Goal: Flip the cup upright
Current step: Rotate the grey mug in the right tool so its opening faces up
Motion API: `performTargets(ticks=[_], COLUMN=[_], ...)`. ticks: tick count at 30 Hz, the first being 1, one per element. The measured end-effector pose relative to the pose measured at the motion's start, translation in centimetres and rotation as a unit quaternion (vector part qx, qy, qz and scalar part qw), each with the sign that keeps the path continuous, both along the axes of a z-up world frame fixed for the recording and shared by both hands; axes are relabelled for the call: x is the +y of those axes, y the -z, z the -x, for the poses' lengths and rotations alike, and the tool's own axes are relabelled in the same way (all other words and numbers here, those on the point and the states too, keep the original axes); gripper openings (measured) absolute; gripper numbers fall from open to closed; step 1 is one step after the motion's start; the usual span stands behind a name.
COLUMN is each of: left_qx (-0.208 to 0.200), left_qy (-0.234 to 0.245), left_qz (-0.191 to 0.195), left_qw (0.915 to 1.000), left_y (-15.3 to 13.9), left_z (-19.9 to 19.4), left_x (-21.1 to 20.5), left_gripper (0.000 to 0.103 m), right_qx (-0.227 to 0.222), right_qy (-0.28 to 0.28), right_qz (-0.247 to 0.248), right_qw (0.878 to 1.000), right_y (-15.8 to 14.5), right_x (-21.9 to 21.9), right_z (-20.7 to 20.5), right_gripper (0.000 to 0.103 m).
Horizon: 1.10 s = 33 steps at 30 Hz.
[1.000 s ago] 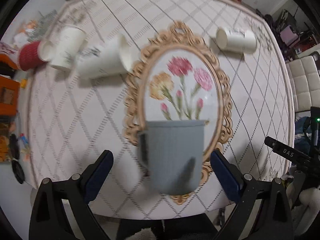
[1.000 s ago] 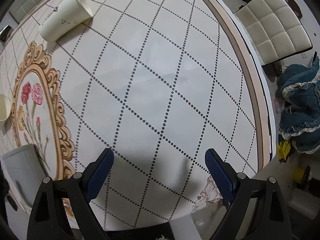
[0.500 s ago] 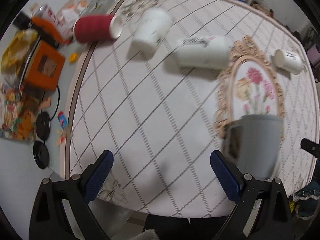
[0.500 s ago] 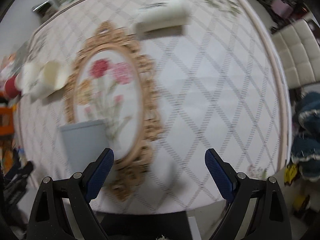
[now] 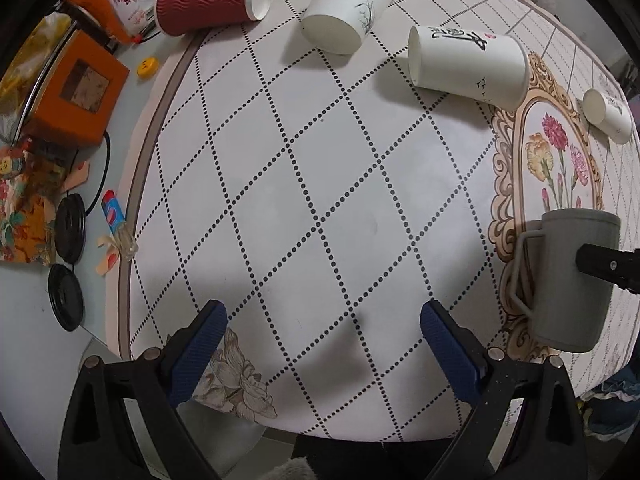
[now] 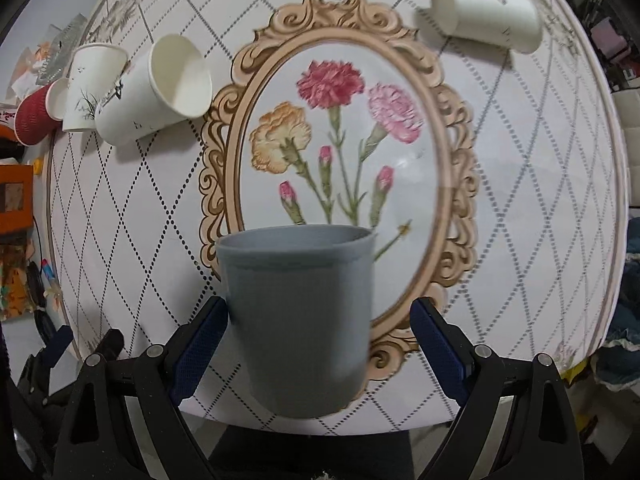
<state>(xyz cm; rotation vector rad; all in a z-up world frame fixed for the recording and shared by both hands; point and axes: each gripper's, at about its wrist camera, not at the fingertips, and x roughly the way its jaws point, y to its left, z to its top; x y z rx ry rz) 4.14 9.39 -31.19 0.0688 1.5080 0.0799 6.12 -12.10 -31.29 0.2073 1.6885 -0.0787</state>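
A grey cup (image 6: 298, 316) with a side handle stands upright near the table's front edge, on the lower part of the ornate flower frame print. It also shows in the left wrist view (image 5: 570, 280). My right gripper (image 6: 316, 340) is open with the grey cup between its fingers, not clamped. My left gripper (image 5: 324, 344) is open and empty over bare table, left of the grey cup. Several paper cups lie on their sides: a red ribbed one (image 5: 208, 0), a white one (image 5: 346, 4), a white one with black writing (image 5: 468, 64), and another white one (image 6: 486, 16).
The round table (image 5: 320, 160) has a dotted diamond pattern. Left of it are an orange box (image 5: 74, 92), black lids (image 5: 68, 228), and clutter. A bit of the right tool (image 5: 608, 266) shows beside the grey cup.
The left gripper has swung left away from the grey cup. The right gripper has swung left and now has the grey cup between its open fingers.
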Motion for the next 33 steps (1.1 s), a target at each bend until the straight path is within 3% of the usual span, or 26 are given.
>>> performTargets(ticks=[5,14,23,30,33], left_qx=[0.008,0.015,0.054,0.043,0.039], left_qy=[0.017,0.031,-0.001,0.004,0.005], left_qz=[-0.005,0.004,0.019,0.002,-0.003], left_qw=[0.9998,0.9994,0.9984,0.9991,0.9992], left_y=[1.1,1.8,2.3,2.9,3.3], left_z=[-0.6,-2.4,-6.0,-8.6,-9.4], left_x=[-0.6,-2.2,-3.6,-5.3,-5.6], left_gripper=[0.101,0.103,0.103,0.103,0.103], right_qx=[0.016,-0.018,-0.129,-0.25,-0.279], right_qy=[0.012,0.029,0.067,0.062,0.049], right_qz=[-0.031,-0.038,-0.019,0.042,0.06], right_qw=[0.999,0.999,0.989,0.965,0.957], right_y=[1.4,0.3,-2.9,-4.1,-3.2], right_x=[0.3,-0.9,-4.6,-5.0,-4.0], right_z=[-0.1,0.4,-1.5,-3.3,-3.6], right_gripper=[0.084,0.083,0.083,0.083,0.083])
